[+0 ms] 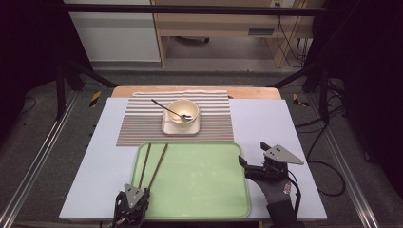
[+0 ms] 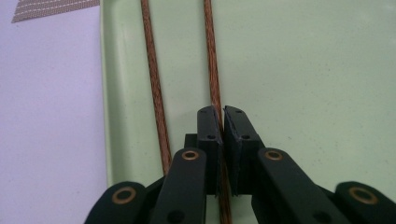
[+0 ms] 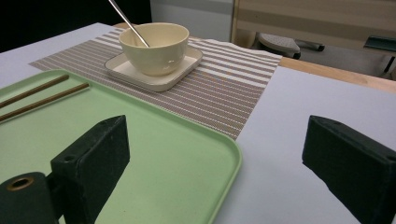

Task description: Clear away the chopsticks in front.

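Two brown chopsticks lie side by side on the left part of a green tray [image 1: 204, 190]. My left gripper [image 1: 145, 191] sits at the tray's near left corner, its jaws shut on the near end of the right chopstick [image 2: 211, 70]. The left chopstick [image 2: 153, 79] lies free beside the jaws. My right gripper [image 1: 254, 154] rests by the tray's right rim, held by a gloved hand. It stands wide open [image 3: 219, 163] with nothing between its fingers; one jaw is over the tray [image 3: 163, 154], the other over the table.
Beyond the tray, a cream bowl [image 1: 183, 111] with a metal spoon [image 1: 166, 108] in it stands on a square plate [image 1: 166, 127] on a striped placemat [image 1: 138, 123]. The pale table [image 1: 271, 123] ends in a wooden far edge.
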{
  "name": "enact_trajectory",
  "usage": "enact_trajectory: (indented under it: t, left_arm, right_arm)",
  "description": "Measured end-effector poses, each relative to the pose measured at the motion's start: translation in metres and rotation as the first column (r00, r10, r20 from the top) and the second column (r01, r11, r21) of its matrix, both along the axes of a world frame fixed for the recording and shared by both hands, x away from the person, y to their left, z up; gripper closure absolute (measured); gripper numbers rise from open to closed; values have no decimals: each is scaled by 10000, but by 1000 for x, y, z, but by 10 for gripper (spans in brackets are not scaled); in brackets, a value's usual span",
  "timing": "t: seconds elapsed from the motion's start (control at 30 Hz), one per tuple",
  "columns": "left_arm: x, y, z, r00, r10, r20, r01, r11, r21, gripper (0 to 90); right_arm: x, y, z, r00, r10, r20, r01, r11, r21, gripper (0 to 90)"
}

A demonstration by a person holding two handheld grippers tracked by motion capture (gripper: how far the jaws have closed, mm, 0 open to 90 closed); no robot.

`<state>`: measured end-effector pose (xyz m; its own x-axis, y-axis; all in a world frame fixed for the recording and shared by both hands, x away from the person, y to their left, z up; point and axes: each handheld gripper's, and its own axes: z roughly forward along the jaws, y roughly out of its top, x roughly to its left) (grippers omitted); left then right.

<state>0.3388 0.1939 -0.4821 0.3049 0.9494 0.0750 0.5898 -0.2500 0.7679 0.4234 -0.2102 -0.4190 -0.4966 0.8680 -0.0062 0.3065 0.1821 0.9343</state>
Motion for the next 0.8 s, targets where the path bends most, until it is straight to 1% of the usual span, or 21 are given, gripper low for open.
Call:
enact_trajectory:
  t: [0.3,0.37,0.43,0.47,0.53,0.6,0.67,0.73,0.77,0.8]
  left_arm:
    - [1,0,0,10000,-76,24,77,9999,-76,830]
    - [2,1,0,9999,-143,-2,143,9998,-123,809]
    - [2,2,2,9999,-153,57,154,9997,-188,776]
    - [2,2,3,9997,-220,79,222,9994,-248,755]
    - [4,4,6,9989,-442,150,450,9972,-598,675]
    - [6,7,11,9978,-609,255,626,9954,-731,630]
    - [8,9,16,9950,-898,435,940,9899,-1061,592]
    - [14,9,21,9919,-1138,564,1197,9862,-1142,566]
    - [17,8,23,9908,-1240,543,1294,9852,-1123,560]
    - [21,7,25,9893,-1318,623,1381,9843,-1098,555]
  right_arm:
    - [0,0,0,10000,8,-2,-8,10000,-10,77]
    - [0,0,0,10000,13,-6,-13,10000,-11,77]
    - [0,0,0,10000,-3,-18,3,10000,-3,77]
    - [0,0,0,10000,-9,-20,9,10000,9,77]
    - [0,-1,0,10000,-7,-8,7,10000,17,77]
    - [0,-1,0,10000,-23,5,23,10000,8,77]
    - [0,-1,0,10000,-29,-11,29,10000,12,77]
    - [0,-1,0,10000,-46,-9,46,10000,10,77]
    - [0,-2,0,10000,-49,11,49,10000,19,77]
    - [0,-2,0,10000,-56,14,56,10000,28,77]
